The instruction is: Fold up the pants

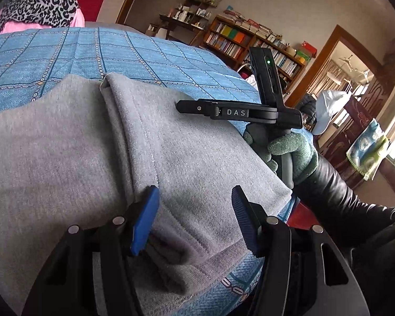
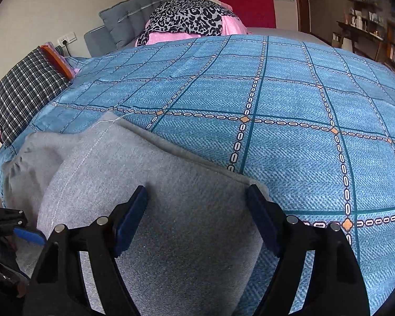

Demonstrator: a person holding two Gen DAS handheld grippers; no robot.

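Pants point(image 1: 73, 144), soft and gray, lie folded on the bed point(image 1: 150, 52), on its blue checked cover. From my left side I look down on them. My left gripper point(image 1: 194, 218) has its jaws wide apart, with nothing in them. They hang just over the near edge of the gray cloth, where some layers bunch up. My right gripper point(image 1: 197, 108) shows from the side, flat above the far part of the pants, held by a hand in a green glove point(image 1: 289, 155).

From my right side, the pants point(image 2: 150, 210) fill the near part of the picture and the blue cover runs far behind. My right gripper point(image 2: 197, 218) is wide apart too, and holds nothing. It sits over a gray corner.

I think I could pinch only the top layer. Then the fold would slide open. I could also grab the cover with the cloth and drag it.
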